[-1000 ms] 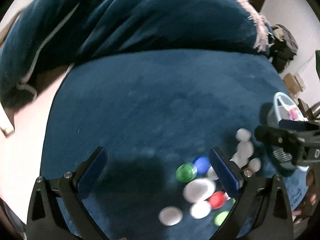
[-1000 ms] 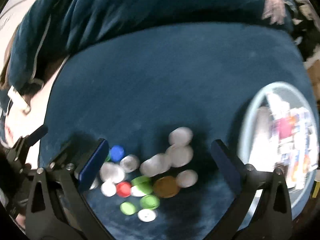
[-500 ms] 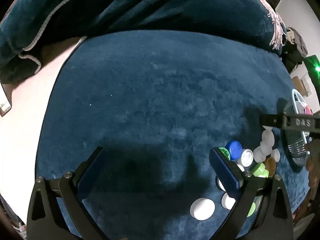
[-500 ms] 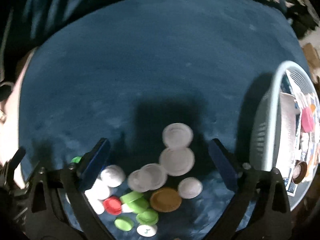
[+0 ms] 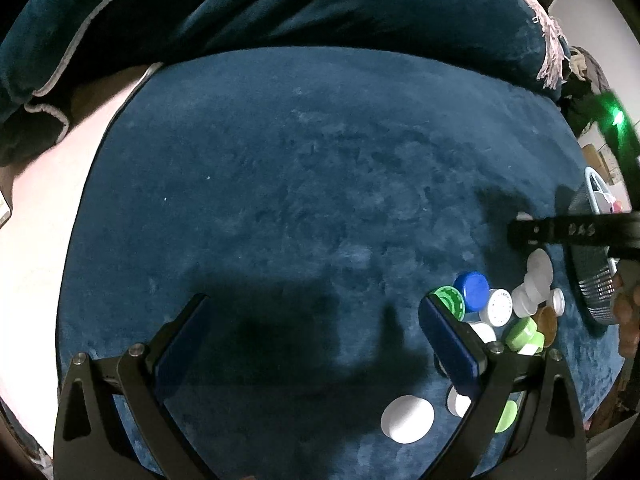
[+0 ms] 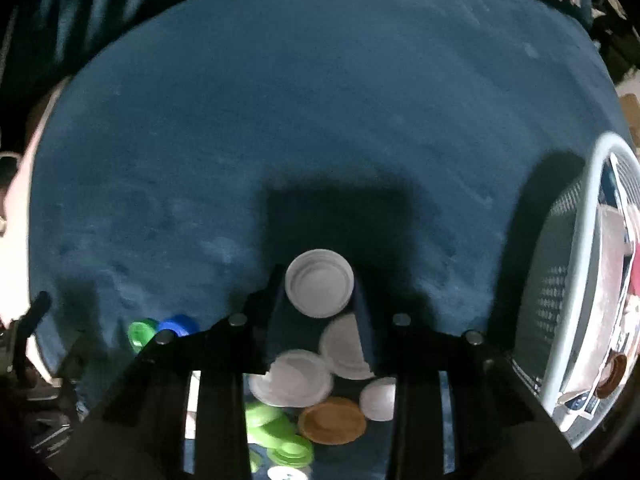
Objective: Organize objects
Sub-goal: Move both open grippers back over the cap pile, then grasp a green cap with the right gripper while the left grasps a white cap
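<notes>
Where caps (image 5: 476,304) cluster, blue carpet (image 5: 300,200) spreads.

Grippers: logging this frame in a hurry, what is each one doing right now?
Left gripper: open, holding nothing, over the blue blanket.
Right gripper: closed on a white lid.
</notes>
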A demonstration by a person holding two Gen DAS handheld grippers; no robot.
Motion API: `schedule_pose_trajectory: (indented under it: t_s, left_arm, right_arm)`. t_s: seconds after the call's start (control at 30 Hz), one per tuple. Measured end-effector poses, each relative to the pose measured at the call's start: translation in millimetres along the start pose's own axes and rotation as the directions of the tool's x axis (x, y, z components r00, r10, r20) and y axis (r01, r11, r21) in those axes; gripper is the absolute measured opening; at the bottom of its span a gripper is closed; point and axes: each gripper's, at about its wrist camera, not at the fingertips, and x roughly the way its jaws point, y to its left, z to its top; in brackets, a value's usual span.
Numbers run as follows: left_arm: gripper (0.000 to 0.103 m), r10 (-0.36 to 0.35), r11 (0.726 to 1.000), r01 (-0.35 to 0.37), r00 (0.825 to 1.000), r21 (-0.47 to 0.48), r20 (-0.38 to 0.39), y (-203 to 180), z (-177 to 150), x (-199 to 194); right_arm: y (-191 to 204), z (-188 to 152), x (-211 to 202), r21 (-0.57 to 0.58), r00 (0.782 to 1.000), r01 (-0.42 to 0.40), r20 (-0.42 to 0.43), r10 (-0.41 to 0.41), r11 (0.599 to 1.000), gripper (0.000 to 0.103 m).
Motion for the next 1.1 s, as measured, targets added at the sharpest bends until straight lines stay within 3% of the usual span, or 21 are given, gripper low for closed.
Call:
schedule_pose_trajectory:
  t_s: [0.1,0.17,0.33,0.57,0.67,0.77,0.9,1.0,1.1]
  left_arm:
    - [0.102,0.000,1.000,0.000,1.000,0.006,-0.005,-1.1,-1.9,2.2]
    - [0.102,0.000,1.000,0.000,1.000,0.011,-0.007,-1.7,-2.7,2.8]
    - [0.102,-0.028,0.999,0.028,1.000,0.030,-0.008,-5.6,-3.6,1.9]
    - [0.102,-0.106,0.976,0.108,0.994,0.187,-0.017,-48.0,-14.6,-2.7]
    - [0.102,-0.104,0.964,0.109,0.994,0.243,-0.035,-60.1,-22.3,0.0]
    - [0.102,-0.039,0.957,0.058,0.997,0.283,-0.070,-58.5,-26.7,9.1]
    - [0.102,0.006,0.988,-0.001,0.999,0.155,-0.035,-22.2,-15.2,2.8]
    - [0.102,0.082,0.995,-0.081,0.996,0.066,-0.018,6.1,-8.2,-0.9]
    - [0.102,0.026,1.000,-0.026,1.000,-0.008,-0.006,22.0,-6.8,-6.1]
  right_arm:
    - [9.7,3.6,-4.4,0.003,0.988,-0.152,0.022,0.152,0.988,0.035]
    - [14.3,4.1,-0.5,0.017,0.982,-0.190,-0.014,0.191,0.982,0.047]
    - [13.6,8.4,-1.1,-0.037,0.988,-0.151,-0.023,0.150,0.988,0.048]
    - [5.3,22.5,-3.0,-0.026,0.986,-0.166,-0.004,0.166,0.986,0.049]
    - [12.3,11.1,-4.2,-0.023,0.986,-0.166,0.000,0.166,0.986,0.049]
    - [17.4,8.1,-5.9,-0.022,0.986,-0.167,0.004,0.167,0.986,0.049]
    - [10.3,-3.9,-16.1,-0.018,0.986,-0.167,0.013,0.167,0.986,0.049]
    - [10.8,-4.6,-18.0,-0.017,0.986,-0.167,0.013,0.167,0.986,0.049]
    - [16.9,-5.4,-18.1,-0.035,0.985,-0.173,0.004,0.173,0.984,0.049]
